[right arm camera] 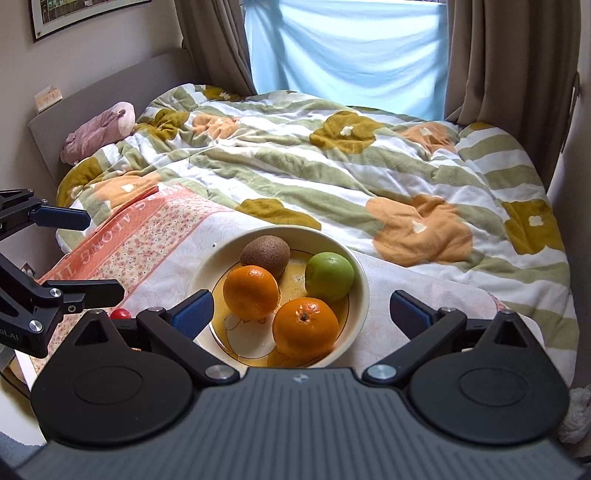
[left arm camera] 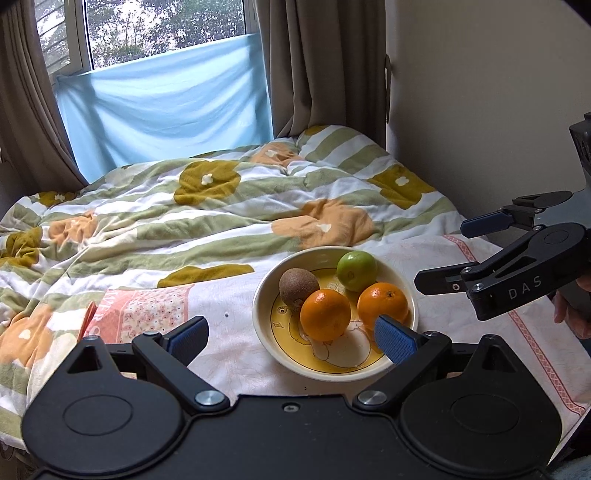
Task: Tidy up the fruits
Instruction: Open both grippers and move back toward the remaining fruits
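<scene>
Now | left gripper (left arm camera: 291,338) spread, empty | right gripper (right arm camera: 301,314) spread, empty

A quilt (right arm camera: 332,162) in green and white stripes with ochre and orange flowers is spread in rumples over the bed, and a pale cloth (left arm camera: 236,332) with a pink flowered, lettered border is laid over its near end. A blue sheet (left arm camera: 166,107) is stretched across the lower window (left arm camera: 155,26) between brown curtains (left arm camera: 321,66), with trees seen through the glass above. A pink plush toy (right arm camera: 99,129) is propped at the grey headboard (right arm camera: 107,85), and a framed picture (right arm camera: 74,14) is hung on the wall above it.
</scene>
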{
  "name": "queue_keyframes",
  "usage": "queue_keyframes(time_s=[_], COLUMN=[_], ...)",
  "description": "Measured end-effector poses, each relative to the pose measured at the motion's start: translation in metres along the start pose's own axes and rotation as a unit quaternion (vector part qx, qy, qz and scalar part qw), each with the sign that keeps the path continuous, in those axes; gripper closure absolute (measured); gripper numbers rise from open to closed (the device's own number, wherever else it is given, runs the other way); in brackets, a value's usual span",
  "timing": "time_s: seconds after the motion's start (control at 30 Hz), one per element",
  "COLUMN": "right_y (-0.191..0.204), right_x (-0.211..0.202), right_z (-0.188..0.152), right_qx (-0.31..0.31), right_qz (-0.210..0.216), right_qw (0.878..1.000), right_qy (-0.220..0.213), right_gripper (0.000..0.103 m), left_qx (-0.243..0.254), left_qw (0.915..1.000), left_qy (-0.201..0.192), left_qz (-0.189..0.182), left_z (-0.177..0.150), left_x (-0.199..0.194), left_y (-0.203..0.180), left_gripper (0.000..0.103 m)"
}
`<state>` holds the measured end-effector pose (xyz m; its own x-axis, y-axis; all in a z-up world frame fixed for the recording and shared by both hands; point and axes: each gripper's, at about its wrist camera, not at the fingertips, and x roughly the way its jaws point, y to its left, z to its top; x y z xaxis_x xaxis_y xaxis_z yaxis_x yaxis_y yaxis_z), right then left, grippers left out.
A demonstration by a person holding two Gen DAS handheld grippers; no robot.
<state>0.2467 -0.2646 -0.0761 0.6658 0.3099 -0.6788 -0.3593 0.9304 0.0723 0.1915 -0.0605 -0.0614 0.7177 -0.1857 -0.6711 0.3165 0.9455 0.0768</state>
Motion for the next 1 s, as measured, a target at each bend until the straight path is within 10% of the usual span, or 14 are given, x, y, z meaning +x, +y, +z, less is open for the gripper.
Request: queue_keyframes(time_s=[0.6,1.0], right_y=[0.04,0.017], right_x=[-0.104,-0.102], right_z=[-0.067,-0.112], right_qx=[0.11,0.112], right_qz=[-0.106,-0.096], right_qw=[0.988,0.989], right_qy=[-0.019,0.006], right_gripper=[0.0,0.0], left_qx=[0.028,0.067], left_qw=[0.9968,0.9891], left_qy=[-0.033,-0.005], left_qz=[-0.068,-0.131], left_z=[-0.038,-0.061], left_x=[-0.076,-0.037], left_y=[-0.001,-0.057], left_gripper=[0.004,0.005])
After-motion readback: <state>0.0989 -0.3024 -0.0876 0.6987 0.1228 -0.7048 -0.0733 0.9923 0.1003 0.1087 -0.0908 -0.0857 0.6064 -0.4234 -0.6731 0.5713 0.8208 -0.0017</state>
